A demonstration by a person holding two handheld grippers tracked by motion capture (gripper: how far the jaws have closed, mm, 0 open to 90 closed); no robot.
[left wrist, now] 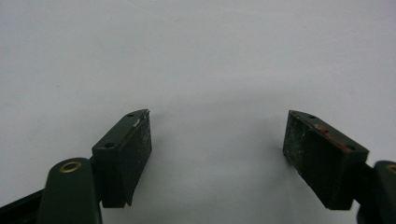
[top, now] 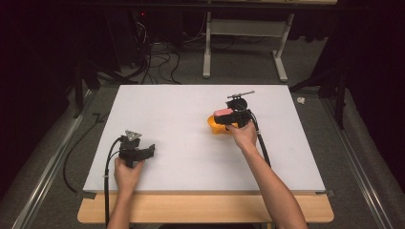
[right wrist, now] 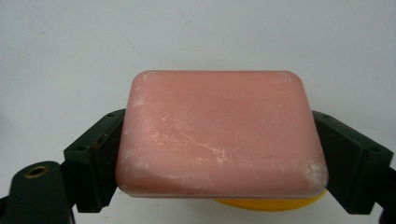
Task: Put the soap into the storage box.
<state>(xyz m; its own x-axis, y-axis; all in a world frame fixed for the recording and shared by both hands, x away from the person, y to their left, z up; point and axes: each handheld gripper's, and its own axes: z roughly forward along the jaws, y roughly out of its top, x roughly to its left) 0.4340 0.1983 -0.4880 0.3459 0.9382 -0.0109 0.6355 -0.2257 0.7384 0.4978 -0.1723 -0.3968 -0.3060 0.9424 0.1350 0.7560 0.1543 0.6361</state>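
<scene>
A pink bar of soap (right wrist: 219, 133) with rounded corners sits flat between the two black jaws of my right gripper (right wrist: 219, 154), which is shut on its short sides. Under its near edge a sliver of a yellow-orange dish (right wrist: 268, 203) shows. In the high view the soap (top: 223, 112) is held just above that orange dish (top: 213, 125) at the middle right of the white table (top: 181, 114). My left gripper (top: 145, 151) rests low at the front left of the table. Its jaws stand wide apart over bare white surface, and the left gripper (left wrist: 217, 140) holds nothing.
A black cable (top: 111, 162) trails from the left gripper off the front edge, and another (top: 261, 143) runs back along the right forearm. The wooden table edge (top: 205, 210) lies in front. Beyond the table are a white stand (top: 246, 28) and tangled cables (top: 157, 57) on the floor.
</scene>
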